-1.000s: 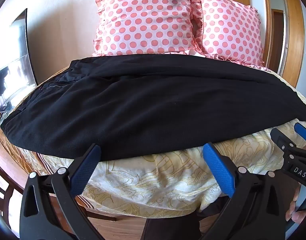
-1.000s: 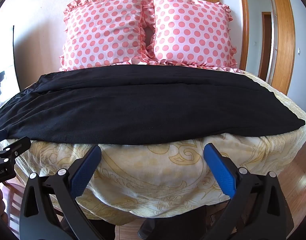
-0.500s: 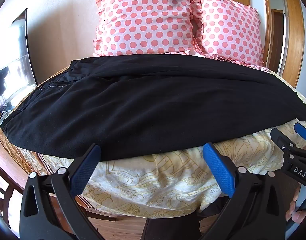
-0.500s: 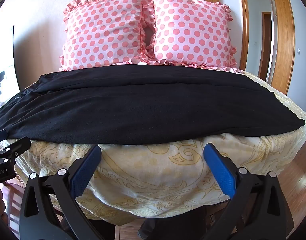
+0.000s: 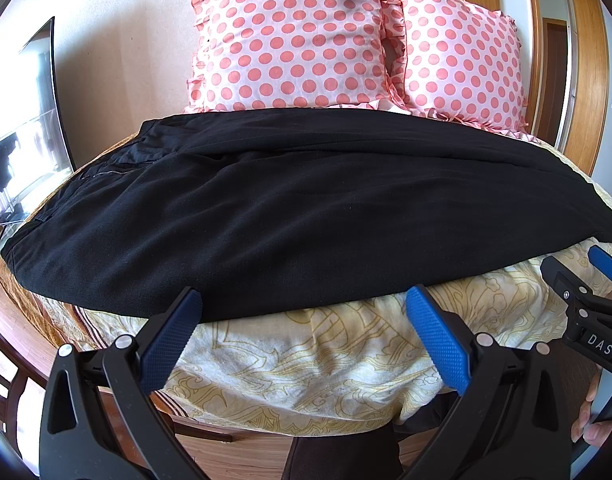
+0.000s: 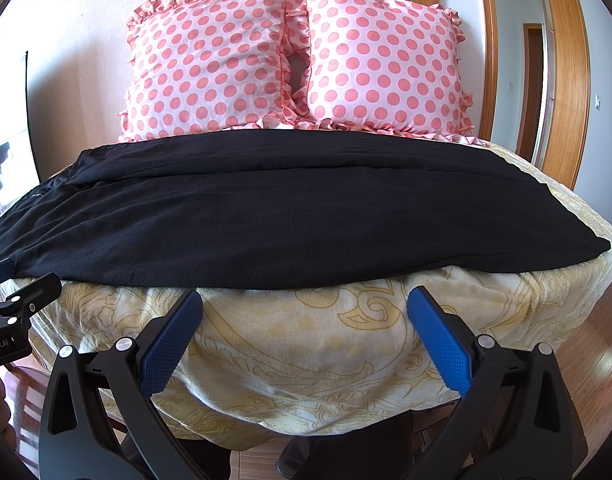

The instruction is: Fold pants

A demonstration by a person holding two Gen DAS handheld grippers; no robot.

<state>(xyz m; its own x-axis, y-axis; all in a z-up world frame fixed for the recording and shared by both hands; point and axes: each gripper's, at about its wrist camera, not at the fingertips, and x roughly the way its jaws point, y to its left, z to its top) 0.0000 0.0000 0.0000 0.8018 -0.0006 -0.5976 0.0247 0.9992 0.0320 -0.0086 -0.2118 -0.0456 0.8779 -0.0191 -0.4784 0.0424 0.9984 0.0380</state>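
Note:
Black pants (image 5: 298, 216) lie flat across the bed, waistband and zipper at the left, leg ends at the right (image 6: 578, 248). One leg lies on top of the other. My left gripper (image 5: 304, 300) stands open just in front of the pants' near edge, nothing between its blue pads. My right gripper (image 6: 306, 300) is also open, held before the bed's front edge below the pants. Each gripper shows at the side of the other's view: the right gripper (image 5: 578, 280) at the far right, the left gripper (image 6: 14, 288) at the far left.
Two pink polka-dot pillows (image 6: 298, 64) lean against the wall behind the pants. A yellow patterned bedspread (image 6: 306, 344) hangs over the front edge. A glass panel (image 5: 22, 128) stands at the left, a wooden door frame (image 6: 566, 80) at the right. Wooden floor lies below.

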